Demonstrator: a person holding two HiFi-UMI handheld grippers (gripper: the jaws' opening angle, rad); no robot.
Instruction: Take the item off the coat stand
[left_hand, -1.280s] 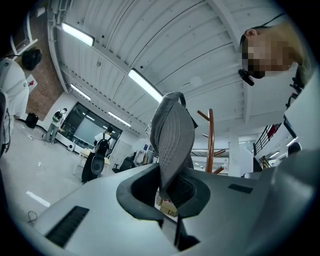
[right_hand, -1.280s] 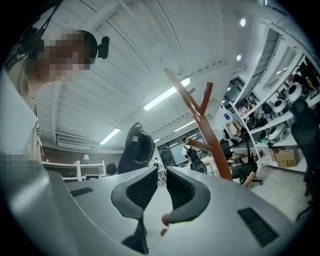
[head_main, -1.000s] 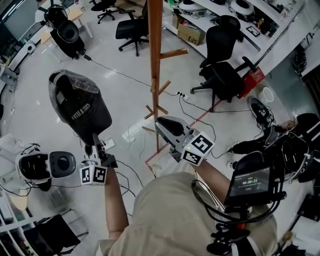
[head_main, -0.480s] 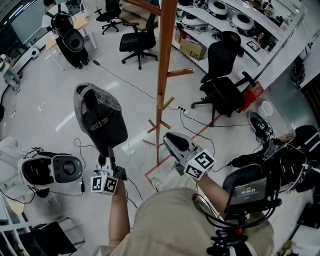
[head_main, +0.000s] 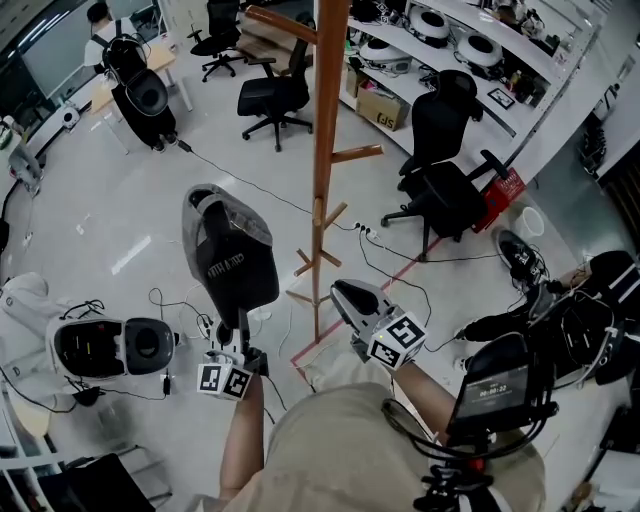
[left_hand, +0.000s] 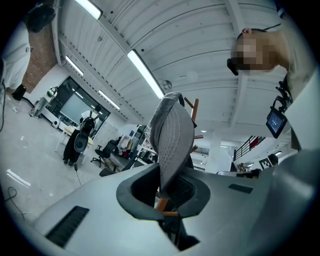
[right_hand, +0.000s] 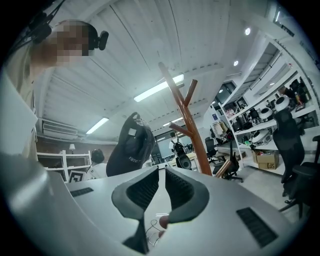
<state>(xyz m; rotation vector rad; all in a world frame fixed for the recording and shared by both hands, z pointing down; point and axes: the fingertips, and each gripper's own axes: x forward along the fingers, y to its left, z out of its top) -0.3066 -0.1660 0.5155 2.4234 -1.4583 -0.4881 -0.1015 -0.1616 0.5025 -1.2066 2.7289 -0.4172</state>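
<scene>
A black cap (head_main: 235, 260) with pale lettering hangs free of the wooden coat stand (head_main: 328, 150), to its left. My left gripper (head_main: 240, 335) is shut on the cap's brim and holds it upright from below. In the left gripper view the grey stitched brim (left_hand: 172, 140) rises from between the pads of the left gripper (left_hand: 167, 192). My right gripper (head_main: 345, 295) is near the foot of the stand, its jaws almost together with nothing between them. The right gripper view looks past the right gripper (right_hand: 159, 185) at the cap (right_hand: 131, 145) and the stand (right_hand: 187, 125).
Black office chairs (head_main: 445, 150) stand right of the coat stand, with another chair (head_main: 270, 95) behind it. Cables (head_main: 390, 235) run across the pale floor. A white and black device (head_main: 105, 345) lies at the left. Shelving with equipment (head_main: 450, 30) lines the back right.
My left gripper and the cap have shifted right and lower in the head view, closer to the stand's trunk. The right gripper has sunk slightly.
</scene>
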